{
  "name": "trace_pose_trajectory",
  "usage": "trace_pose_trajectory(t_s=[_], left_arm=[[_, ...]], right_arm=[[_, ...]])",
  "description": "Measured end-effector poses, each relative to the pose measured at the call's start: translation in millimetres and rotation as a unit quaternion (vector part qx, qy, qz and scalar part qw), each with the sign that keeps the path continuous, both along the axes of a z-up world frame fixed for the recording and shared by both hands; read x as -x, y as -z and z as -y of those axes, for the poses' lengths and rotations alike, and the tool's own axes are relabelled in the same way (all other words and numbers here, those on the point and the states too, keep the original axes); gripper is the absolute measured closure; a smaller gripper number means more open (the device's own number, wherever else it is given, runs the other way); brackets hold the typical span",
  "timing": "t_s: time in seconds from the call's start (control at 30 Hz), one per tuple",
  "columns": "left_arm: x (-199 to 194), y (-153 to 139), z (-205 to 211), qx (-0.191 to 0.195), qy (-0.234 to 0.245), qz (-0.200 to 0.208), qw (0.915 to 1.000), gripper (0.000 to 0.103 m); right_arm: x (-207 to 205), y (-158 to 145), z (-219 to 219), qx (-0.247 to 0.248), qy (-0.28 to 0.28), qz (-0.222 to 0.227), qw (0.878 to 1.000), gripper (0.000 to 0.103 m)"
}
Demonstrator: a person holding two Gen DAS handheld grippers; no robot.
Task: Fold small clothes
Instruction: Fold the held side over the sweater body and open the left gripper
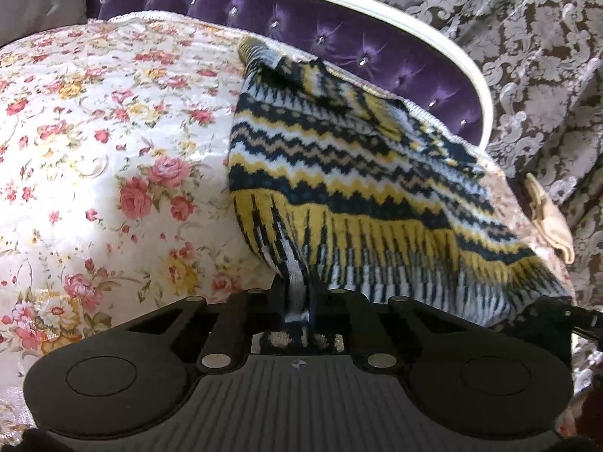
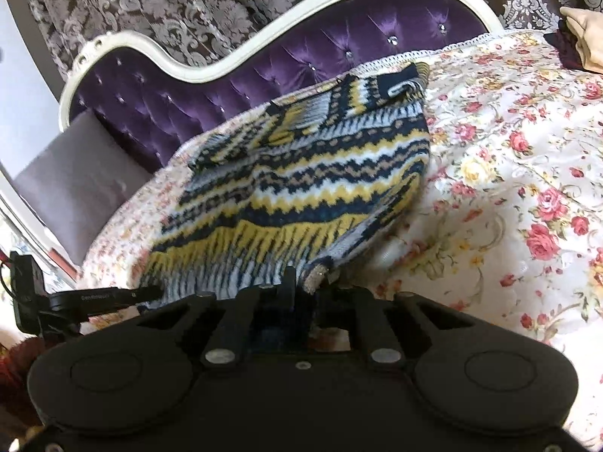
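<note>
A small knitted sweater (image 1: 339,158) with yellow, navy, white and tan zigzag bands lies on a floral bedspread (image 1: 113,150). Its neck points toward the far purple board. In the left wrist view my left gripper (image 1: 299,293) is shut on the near hem, and a pinch of striped knit runs down between the fingers. In the right wrist view the same sweater (image 2: 301,180) spreads ahead, and my right gripper (image 2: 305,282) is shut on the other near hem corner. The left gripper's black body (image 2: 83,297) shows at the left edge of that view.
A purple tufted bed board with a white frame (image 1: 301,26) curves behind the sweater. Brown damask curtains (image 1: 527,37) hang beyond it. A grey cushion (image 2: 75,180) leans at the left, and a beige cloth item (image 2: 584,34) lies on the bedspread (image 2: 508,188) at the far right.
</note>
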State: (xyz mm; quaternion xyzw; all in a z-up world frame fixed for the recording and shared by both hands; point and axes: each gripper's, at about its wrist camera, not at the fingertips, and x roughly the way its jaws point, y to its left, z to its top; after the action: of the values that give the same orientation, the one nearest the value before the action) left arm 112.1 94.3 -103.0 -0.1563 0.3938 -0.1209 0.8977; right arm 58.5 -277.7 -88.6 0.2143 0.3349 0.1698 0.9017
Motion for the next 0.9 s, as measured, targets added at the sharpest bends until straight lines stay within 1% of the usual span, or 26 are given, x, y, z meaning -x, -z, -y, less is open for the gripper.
trace_pose_trajectory(t_s=[0.1,0.23,0.3,0.47,0.57,0.67,0.8,0.9], left_arm=[[0.9,-4.7,-2.1,0.015,-0.003,0.007,0.9999,0.093],[-0.8,-15.2,-7.8,0.041,-0.012,0.016,0.999,0.093],[-3.7,-24.4,-11.1,0.055,-0.016,0.028,0.9979,0.093],[-27.0,-46.8,-17.6,0.079,-0.031,0.046,0.9953,0.093],[-52.5,-58.8,-14.9,0.07,-0.033,0.056,0.9955,0.093],[-78.1,-63.0,-12.3,0.06,-0.035,0.06,0.9958,0.093],[-116.3,-57.6,-9.9,0.052,-0.041,0.049,0.9966,0.092],[-141.6,-47.6,-5.8,0.032,-0.039,0.035,0.9981,0.09]], right_arm=[[-1.3,-2.1,-0.1,-0.009,-0.001,0.003,1.0,0.09],[-5.1,-4.8,6.0,-0.055,0.008,0.007,0.998,0.09],[-8.5,-8.4,10.8,-0.078,0.016,0.013,0.997,0.09],[-30.8,-17.9,27.1,-0.131,0.034,0.024,0.991,0.09],[-56.2,-21.7,38.5,-0.148,0.046,0.026,0.988,0.09],[-82.7,-22.7,45.6,-0.14,0.061,0.029,0.988,0.09],[-124.5,-16.0,56.7,-0.145,0.088,0.015,0.985,0.09],[-148.1,-4.5,61.6,-0.138,0.1,-0.006,0.985,0.09]])
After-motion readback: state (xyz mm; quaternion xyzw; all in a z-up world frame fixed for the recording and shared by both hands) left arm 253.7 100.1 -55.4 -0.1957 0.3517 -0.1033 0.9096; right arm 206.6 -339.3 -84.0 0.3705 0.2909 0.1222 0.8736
